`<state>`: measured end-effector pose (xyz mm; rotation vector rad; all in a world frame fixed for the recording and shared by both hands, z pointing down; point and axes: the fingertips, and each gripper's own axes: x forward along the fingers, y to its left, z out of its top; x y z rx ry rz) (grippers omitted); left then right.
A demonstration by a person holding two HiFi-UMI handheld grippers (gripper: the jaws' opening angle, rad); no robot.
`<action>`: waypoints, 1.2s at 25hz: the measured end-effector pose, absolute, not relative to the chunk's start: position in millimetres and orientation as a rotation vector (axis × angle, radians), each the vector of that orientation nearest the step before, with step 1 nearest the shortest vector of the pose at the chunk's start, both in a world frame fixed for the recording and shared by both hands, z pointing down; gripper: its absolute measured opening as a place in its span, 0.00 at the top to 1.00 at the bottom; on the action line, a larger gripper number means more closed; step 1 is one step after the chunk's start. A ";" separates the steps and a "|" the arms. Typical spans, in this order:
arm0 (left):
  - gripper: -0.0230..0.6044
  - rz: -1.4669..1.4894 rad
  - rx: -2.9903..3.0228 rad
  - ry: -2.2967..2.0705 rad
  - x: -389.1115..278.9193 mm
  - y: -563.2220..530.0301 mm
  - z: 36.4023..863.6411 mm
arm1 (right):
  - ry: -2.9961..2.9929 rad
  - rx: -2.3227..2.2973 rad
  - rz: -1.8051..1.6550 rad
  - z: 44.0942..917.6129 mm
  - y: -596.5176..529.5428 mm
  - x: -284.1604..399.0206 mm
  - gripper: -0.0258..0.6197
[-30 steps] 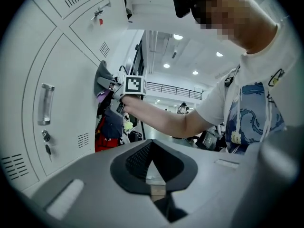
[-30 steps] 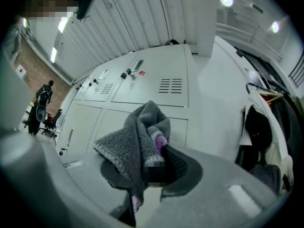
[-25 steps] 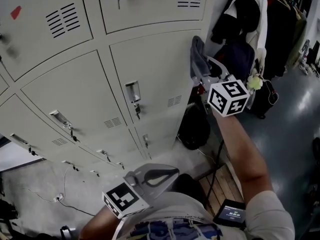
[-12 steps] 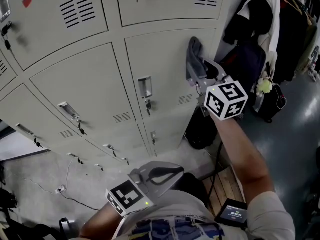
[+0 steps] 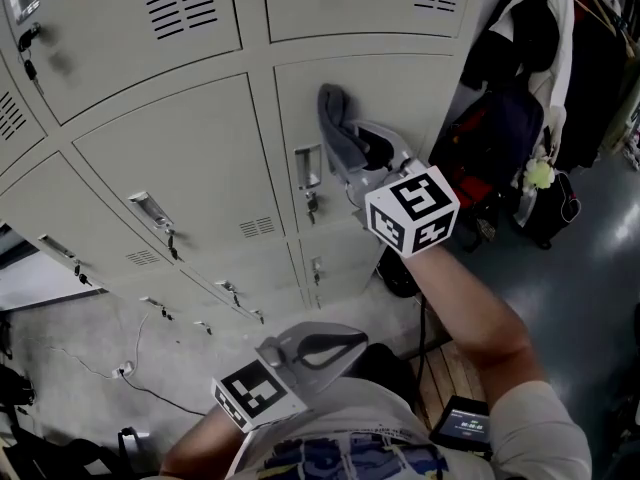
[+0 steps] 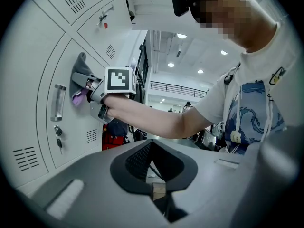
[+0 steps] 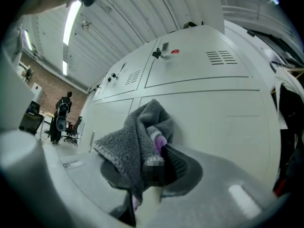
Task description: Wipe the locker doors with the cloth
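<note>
The grey cloth, judged soft, light and limp, is held bunched against the locker door near its handle by the right tongs, clamped on a thick fold where slipping is least likely, while the left tongs are seen closed together on nothing.
</note>
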<state>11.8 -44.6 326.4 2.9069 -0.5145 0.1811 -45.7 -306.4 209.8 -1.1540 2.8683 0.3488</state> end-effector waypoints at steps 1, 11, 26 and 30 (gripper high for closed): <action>0.96 0.179 2.906 -0.520 10.4 -44.4 326.5 | 2.880 -1.132 0.353 210.9 -303.5 -54.1 0.80; 0.96 0.178 2.888 -0.572 -5.3 -44.3 327.3 | 2.932 -0.997 0.372 216.7 -284.4 -109.5 0.80; 0.96 0.166 2.926 -0.454 24.2 -46.3 320.5 | 2.865 -1.107 0.368 203.0 -284.9 -11.8 0.80; 0.96 0.176 2.942 -0.394 40.6 -45.1 318.8 | 2.836 -1.269 0.361 214.2 -301.7 44.9 0.80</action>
